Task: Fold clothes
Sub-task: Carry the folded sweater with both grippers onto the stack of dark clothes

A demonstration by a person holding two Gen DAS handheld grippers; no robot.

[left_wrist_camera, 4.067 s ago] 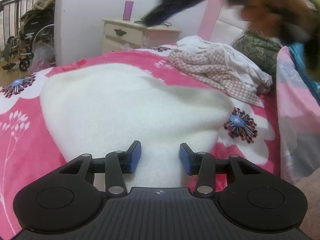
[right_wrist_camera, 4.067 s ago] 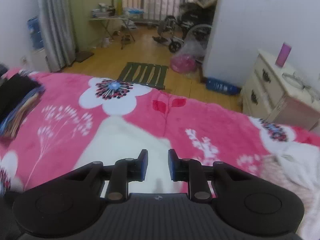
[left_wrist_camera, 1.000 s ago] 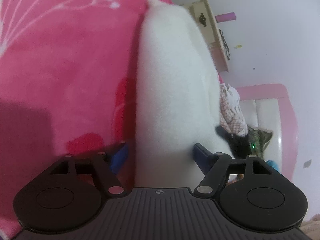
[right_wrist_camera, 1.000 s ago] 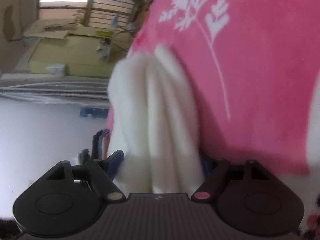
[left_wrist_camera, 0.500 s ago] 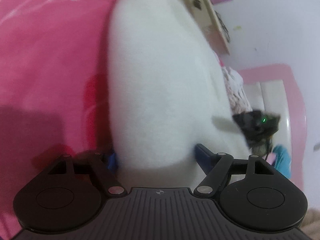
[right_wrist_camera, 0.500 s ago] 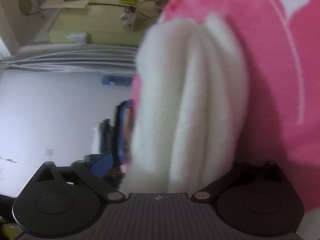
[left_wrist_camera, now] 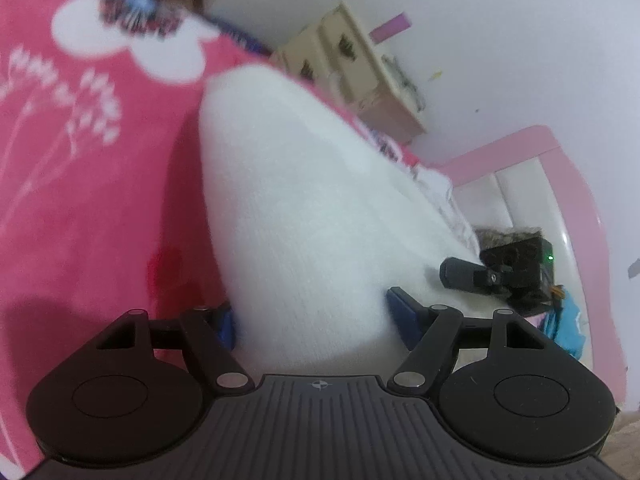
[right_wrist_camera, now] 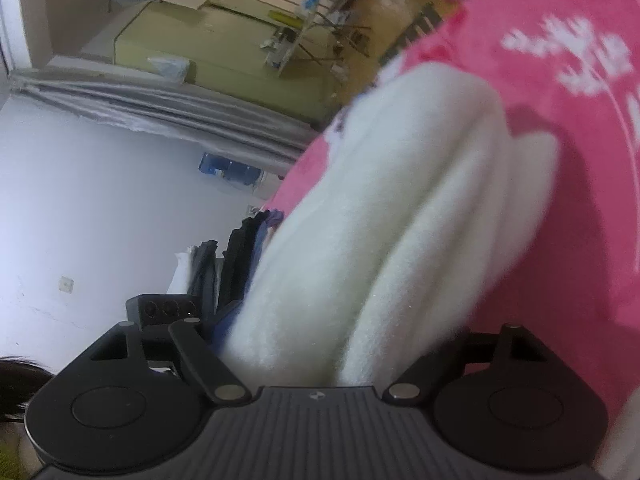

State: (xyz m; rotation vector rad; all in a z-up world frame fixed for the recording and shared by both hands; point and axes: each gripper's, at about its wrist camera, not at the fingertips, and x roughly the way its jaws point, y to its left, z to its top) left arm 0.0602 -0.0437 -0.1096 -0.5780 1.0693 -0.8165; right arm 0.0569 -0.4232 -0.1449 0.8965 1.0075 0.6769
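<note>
A thick folded white fleece garment [left_wrist_camera: 296, 200] fills the left wrist view, bunched up off the pink floral blanket [left_wrist_camera: 80, 200]. My left gripper [left_wrist_camera: 312, 324] has it between its blue pads, which press its sides while the jaws close further. In the right wrist view the same white garment [right_wrist_camera: 400, 200] hangs in folds over the blanket [right_wrist_camera: 580, 200]. My right gripper [right_wrist_camera: 336, 340] is clamped on its near end with the jaws closing; the right pad is hidden by the fabric. The right gripper's black body [left_wrist_camera: 500, 276] shows at the garment's far end.
A cream nightstand [left_wrist_camera: 360, 80] and the pink headboard [left_wrist_camera: 560, 168] stand beyond the bed. Loose clothes [left_wrist_camera: 448, 200] lie near the headboard. A stack of dark clothes [right_wrist_camera: 236, 256] sits at the bed's other side, with grey curtains [right_wrist_camera: 160, 108] and a blue water bottle [right_wrist_camera: 232, 170] behind.
Both grippers have risen and rolled with the white garment between their pads; it now stands higher off the blanket. Four seconds ago both were empty over the flat garment.
</note>
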